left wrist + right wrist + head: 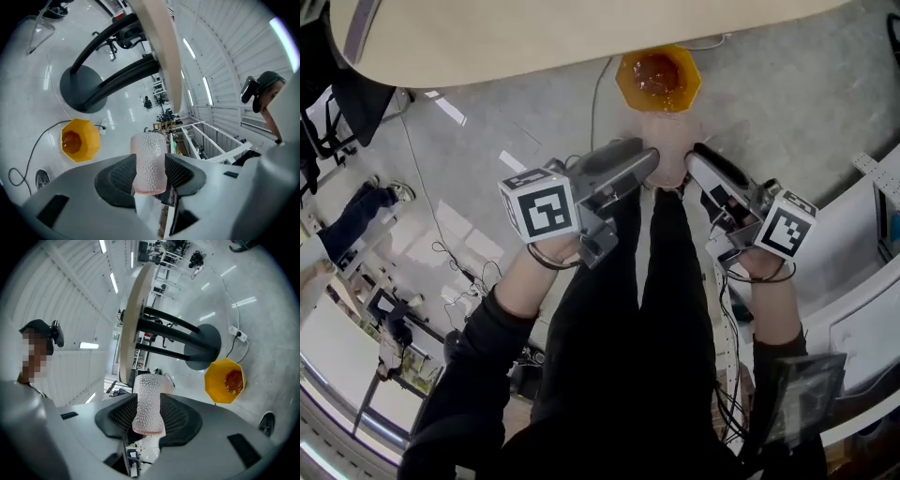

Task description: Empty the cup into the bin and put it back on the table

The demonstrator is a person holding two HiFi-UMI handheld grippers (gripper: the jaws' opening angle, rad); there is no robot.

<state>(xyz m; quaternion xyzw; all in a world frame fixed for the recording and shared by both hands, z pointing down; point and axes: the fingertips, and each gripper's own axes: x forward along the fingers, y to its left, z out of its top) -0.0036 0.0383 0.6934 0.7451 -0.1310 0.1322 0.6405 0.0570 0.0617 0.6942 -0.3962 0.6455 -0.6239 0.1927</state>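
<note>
A pinkish, dimpled, see-through cup [668, 150] hangs above the floor between my two grippers, just short of the orange bin [658, 80]. The bin stands on the floor by the table edge [534, 37] and holds reddish stuff. My left gripper [649, 161] comes in from the left, my right gripper [698, 161] from the right. In the left gripper view the cup [149, 150] sits between both pads, with the bin [79, 139] lower left. In the right gripper view the cup [149, 401] is likewise pinched, with the bin [226, 380] to the right.
The table's dark pedestal base [82, 89] stands close behind the bin. A cable [28, 154] runs over the grey floor. White furniture [862, 281] is at my right and a person's legs [356, 216] stand far left.
</note>
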